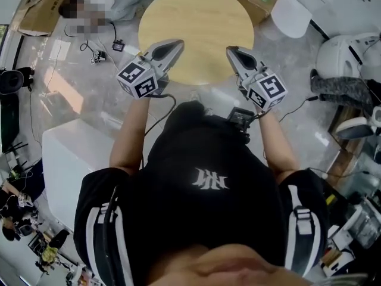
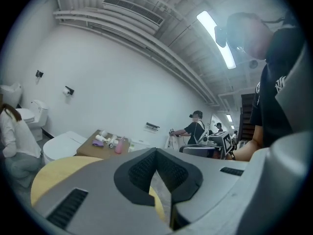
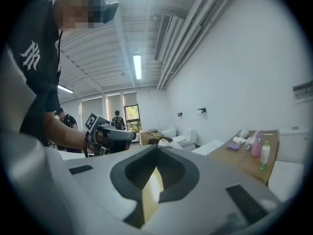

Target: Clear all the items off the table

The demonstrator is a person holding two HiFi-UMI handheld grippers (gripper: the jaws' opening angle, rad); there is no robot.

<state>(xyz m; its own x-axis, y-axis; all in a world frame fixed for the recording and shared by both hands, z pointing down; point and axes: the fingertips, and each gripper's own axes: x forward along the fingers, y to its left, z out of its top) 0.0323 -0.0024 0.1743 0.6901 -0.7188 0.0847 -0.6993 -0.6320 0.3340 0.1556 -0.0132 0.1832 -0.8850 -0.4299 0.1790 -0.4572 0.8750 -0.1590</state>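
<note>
Person: 1 person in a black T-shirt with a white emblem fills the head view from 6 o'clock to the centre. Both forearms reach toward 12 o'clock.
Table: the round pale wooden table sits at 12 o'clock, just ahead of the 2 grippers, and its near edge meets their tips in the head view.
Side surface: a brown flat surface stands beyond the table, at 1 o'clock in the head view, and carries small items.
Left gripper: the grey left gripper with its marker cube is at 10 o'clock from the centre. Its jaws are closed tip to tip with nothing between them.
Right gripper: the grey right gripper is at 2 o'clock, its jaws likewise pressed together and empty.
Bottles: a pink bottle and a clear bottle with a green cap stand upright, side by side, on the brown surface.
</note>
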